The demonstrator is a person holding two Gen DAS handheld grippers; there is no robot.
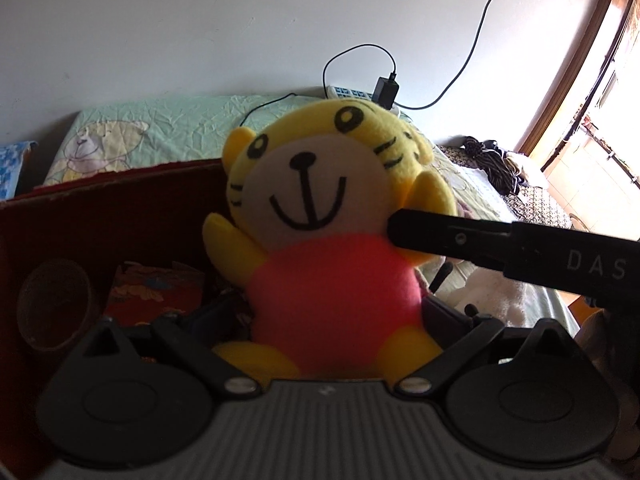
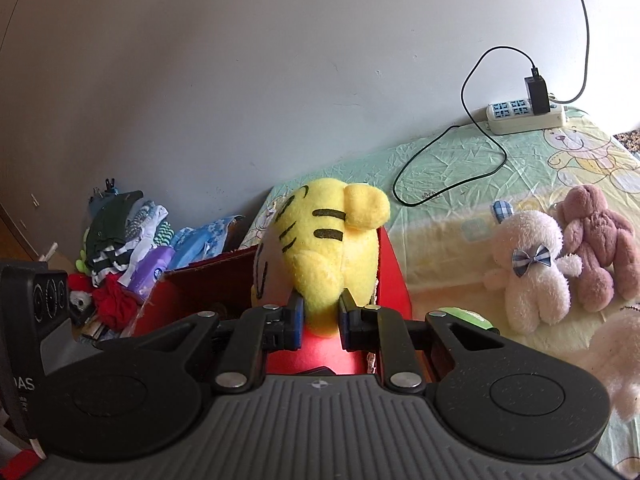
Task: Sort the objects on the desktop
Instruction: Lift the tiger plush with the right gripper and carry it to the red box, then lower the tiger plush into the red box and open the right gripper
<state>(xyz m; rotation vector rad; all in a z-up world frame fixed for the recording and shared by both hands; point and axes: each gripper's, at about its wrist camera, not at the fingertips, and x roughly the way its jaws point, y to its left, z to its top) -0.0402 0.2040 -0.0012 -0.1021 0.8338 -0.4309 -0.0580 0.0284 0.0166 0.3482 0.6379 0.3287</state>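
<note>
Bed backdrop, right hand-held gripper (image 2: 318, 322) clamping tiger plush (image 2: 324, 240)

Home bedroom, bear-print bedsheet (image 2: 500, 184), clothes pile (image 2: 120, 236), plush toys (image 2: 532, 268)

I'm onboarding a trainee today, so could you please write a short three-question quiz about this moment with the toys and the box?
1. True or false: the right gripper is shut on the yellow tiger toy.
2. Which toy wears a checked bow tie? A) the white plush B) the brownish-pink plush C) the tiger
3. Fill in: the tiger is held over a red ____.

Key
1. True: its fingers pinch the toy's arm, and in the left view the gripper reaches in from the right.
2. A: the bow sits at its neck; both plush lie on the patterned sheet.
3. Box.
</note>
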